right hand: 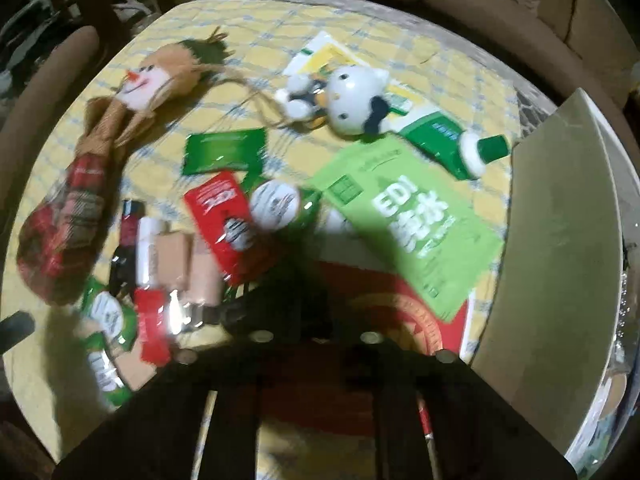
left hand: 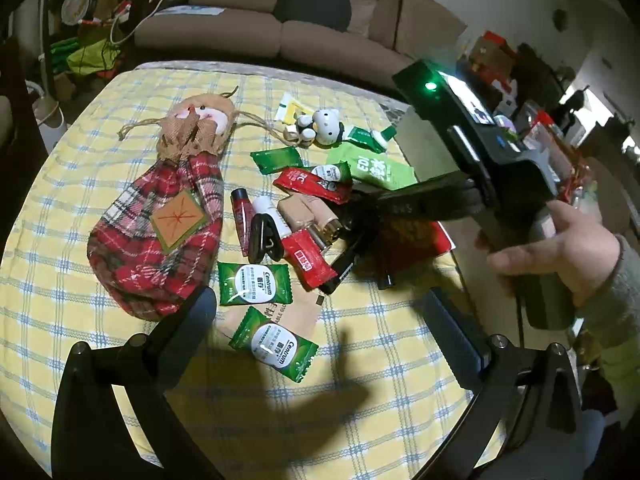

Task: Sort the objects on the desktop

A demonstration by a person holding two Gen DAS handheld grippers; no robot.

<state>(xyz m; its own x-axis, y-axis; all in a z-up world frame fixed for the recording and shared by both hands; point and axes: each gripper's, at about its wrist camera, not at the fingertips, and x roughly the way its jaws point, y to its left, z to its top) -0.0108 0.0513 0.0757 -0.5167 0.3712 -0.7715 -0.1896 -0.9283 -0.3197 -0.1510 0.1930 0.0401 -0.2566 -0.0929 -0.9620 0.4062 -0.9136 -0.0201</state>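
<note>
While my left gripper (left hand: 320, 320) hangs above the near half of the table (left hand: 80, 320), its jaws stand wide apart with nothing between them and touch nothing; two green Centrum sachets (left hand: 254, 284) lie on the cloth below the gap. My right gripper (left hand: 362, 210), held in my right hand (left hand: 560, 252), points steeply down into the heap at the middle of the table. Its jaws are drawn together, with the tips beside the beige foundation bottle (left hand: 304, 212) and over the red envelope (left hand: 420, 236). The spot is dark and blurred, and I cannot tell whether anything is pinched there. Around the tips lie two red sachets (left hand: 310, 262), a white tube (left hand: 272, 212), a dark red lip tube (left hand: 243, 216) and a black clip (left hand: 262, 240), all touching or overlapping. The light green pouch (left hand: 376, 170) lies just beyond, toward the far right corner. Along the far edge sit the white cat figurine (left hand: 326, 124) and the green toothpaste tube (left hand: 368, 136). The plaid drawstring bag (left hand: 160, 232) stretches along the left side, apart from the heap. Bare checked cloth runs along the near edge and the near left corner. At the right edge a grey panel (right hand: 560, 240) stands close to the pouch. A sofa (left hand: 280, 28) lies beyond the far edge.
</note>
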